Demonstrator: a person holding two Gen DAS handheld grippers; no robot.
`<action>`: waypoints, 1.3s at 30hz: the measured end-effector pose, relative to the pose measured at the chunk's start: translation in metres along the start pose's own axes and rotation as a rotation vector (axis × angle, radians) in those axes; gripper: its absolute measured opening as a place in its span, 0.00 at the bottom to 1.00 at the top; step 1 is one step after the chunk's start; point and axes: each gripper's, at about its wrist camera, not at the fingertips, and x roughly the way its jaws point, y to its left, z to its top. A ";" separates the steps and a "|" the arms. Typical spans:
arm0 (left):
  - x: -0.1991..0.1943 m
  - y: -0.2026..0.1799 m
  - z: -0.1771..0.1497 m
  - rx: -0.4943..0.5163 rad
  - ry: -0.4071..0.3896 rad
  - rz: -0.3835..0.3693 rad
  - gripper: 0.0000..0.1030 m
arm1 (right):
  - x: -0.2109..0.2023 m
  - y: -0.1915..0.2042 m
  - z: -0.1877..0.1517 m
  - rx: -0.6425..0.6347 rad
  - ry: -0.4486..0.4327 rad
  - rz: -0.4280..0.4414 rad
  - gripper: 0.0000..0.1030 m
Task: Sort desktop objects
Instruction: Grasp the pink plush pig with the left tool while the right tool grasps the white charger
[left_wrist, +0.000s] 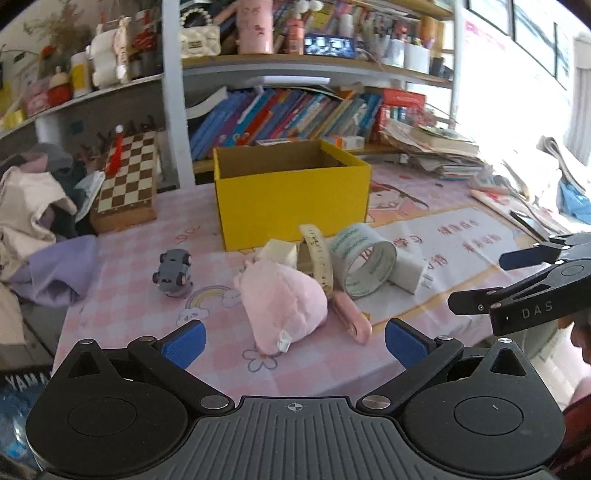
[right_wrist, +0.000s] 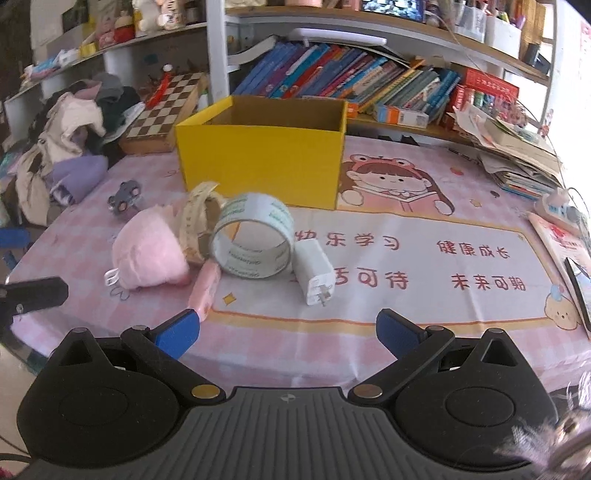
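Both the left gripper and right gripper gape wide and empty near the worktop's front edge; the clutter sits mid-worktop before the open yellow cardboard box; judging by reach, the white plug-in charger block suits a square grasp across its flat sides.

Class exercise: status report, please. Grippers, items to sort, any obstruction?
Left gripper and right gripper open, empty. Pink plush toy, clear tape roll, white charger plug loose before open yellow cardboard box. Nothing blocking.

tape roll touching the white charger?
Touching. In the right wrist view the tape roll stands on edge and its right rim presses against the top end of the white charger, with no mat showing between them. The left wrist view agrees.
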 end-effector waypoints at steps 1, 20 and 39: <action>0.002 -0.003 -0.002 -0.019 0.003 0.009 1.00 | 0.001 -0.001 0.001 -0.002 -0.001 -0.002 0.98; 0.031 -0.002 -0.007 -0.167 0.164 -0.002 1.00 | 0.023 -0.010 0.013 -0.058 0.056 0.035 0.95; 0.057 0.020 0.009 -0.237 0.177 0.063 1.00 | 0.065 -0.025 0.034 -0.090 0.106 0.025 0.66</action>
